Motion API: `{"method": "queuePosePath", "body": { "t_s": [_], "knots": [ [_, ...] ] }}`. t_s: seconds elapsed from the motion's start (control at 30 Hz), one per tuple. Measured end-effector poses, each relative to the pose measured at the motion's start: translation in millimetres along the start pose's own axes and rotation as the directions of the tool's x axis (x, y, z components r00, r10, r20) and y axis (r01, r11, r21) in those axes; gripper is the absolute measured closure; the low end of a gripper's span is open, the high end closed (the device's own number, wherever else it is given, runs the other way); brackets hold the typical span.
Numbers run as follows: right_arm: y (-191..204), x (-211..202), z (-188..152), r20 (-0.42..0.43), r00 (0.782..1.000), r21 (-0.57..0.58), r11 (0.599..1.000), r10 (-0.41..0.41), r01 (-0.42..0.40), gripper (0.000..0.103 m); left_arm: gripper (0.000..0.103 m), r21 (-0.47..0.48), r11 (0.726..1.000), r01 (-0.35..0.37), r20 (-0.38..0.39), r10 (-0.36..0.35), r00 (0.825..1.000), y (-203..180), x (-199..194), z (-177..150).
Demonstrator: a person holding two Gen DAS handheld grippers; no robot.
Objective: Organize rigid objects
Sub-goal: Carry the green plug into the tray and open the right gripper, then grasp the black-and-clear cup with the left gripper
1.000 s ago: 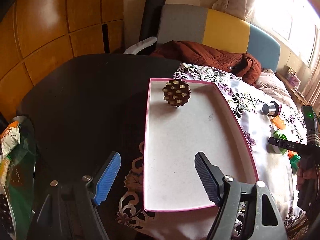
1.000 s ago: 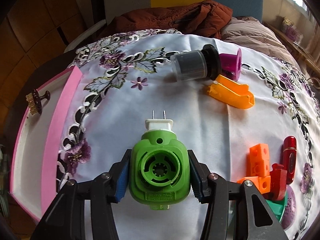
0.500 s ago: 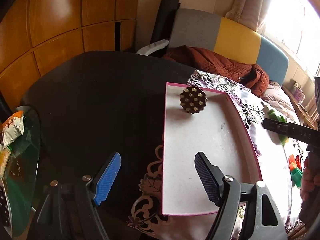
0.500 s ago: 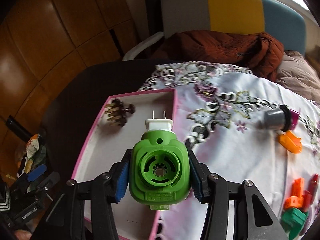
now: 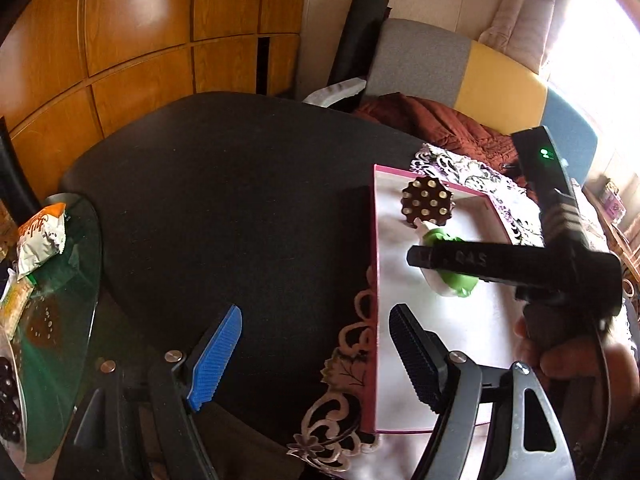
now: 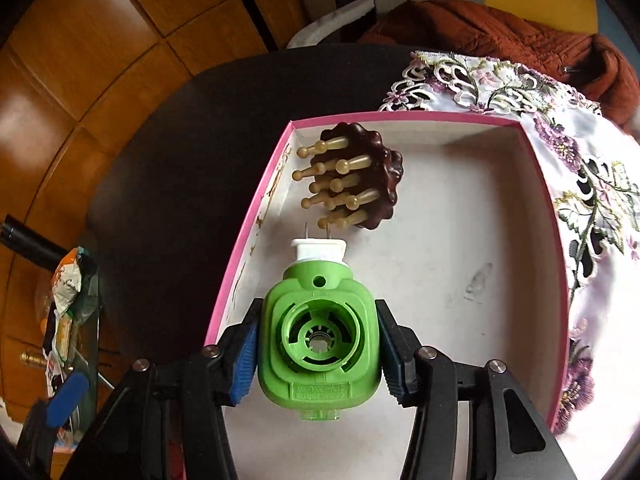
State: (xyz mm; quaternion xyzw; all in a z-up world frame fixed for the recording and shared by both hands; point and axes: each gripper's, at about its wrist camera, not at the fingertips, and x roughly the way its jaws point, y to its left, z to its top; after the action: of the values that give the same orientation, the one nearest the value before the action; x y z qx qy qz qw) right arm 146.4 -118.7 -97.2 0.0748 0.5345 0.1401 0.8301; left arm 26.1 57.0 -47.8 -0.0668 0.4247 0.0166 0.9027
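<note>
Item: green plug-in unit [image 6: 319, 334], clamped in my R gripper [image 6: 318, 354], over pink-rimmed box [image 6: 256, 216]; prongs point fwd at brown massage brush [image 6: 360, 176] just ahead. L gripper [image 5: 316, 354] open, empty, beside box.

The right gripper [image 5: 440, 258] carries a green plug [image 5: 456, 280] over the pink-rimmed box [image 5: 374, 280].

Daylight pours in from a window [image 5: 592, 28] at the upper right of the left wrist view and blows out to white there. The dark desk [image 5: 224, 200] swallows detail, while the wooden panels [image 5: 136, 16] carry soft glare. Both views bow strongly toward black corners. The white box floor [image 6: 460, 248] is evenly lit, and focus stays fairly sharp.
</note>
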Motion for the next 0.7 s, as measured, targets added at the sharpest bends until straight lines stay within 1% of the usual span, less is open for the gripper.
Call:
{"method": "queuePosePath", "body": {
  "t_s": [0.23,0.3,0.37,0.43,0.53,0.6,0.7],
  "knots": [
    [-2,-2,-4,0.005,1.000,-0.028,0.999,0.028,-0.028,0.048,0.025,-0.008,1.000,-0.003,-0.003,0.003,1.000,0,2,0],
    [-4,-8,-7,0.014,0.999,-0.028,0.999,0.041,-0.040,0.043,0.025,-0.002,1.000,-0.005,0.000,0.005,1.000,-2,2,0],
    [-4,-18,-11,0.039,0.998,-0.031,0.999,0.044,-0.042,0.041,0.025,0.003,1.000,-0.003,0.003,0.003,1.000,-3,1,0],
    [-5,-30,-17,0.064,0.997,-0.041,0.998,0.044,-0.041,0.038,0.025,0.010,1.000,-0.004,0.008,0.004,1.000,-5,-1,0],
    [-8,-46,-23,0.104,0.994,-0.063,0.998,0.037,-0.030,0.037,0.025,0.017,1.000,0.001,0.013,-0.001,1.000,-9,-4,0],
    [-12,-57,-27,0.130,0.991,-0.073,0.997,0.022,-0.012,0.034,0.025,0.027,1.000,0.001,0.015,-0.002,1.000,-12,-6,0],
    [-21,-77,-36,0.175,0.985,-0.089,0.996,-0.010,0.026,0.033,0.025,0.041,0.999,0.011,0.017,-0.011,1.000,-18,-8,-1]
  ]
}}
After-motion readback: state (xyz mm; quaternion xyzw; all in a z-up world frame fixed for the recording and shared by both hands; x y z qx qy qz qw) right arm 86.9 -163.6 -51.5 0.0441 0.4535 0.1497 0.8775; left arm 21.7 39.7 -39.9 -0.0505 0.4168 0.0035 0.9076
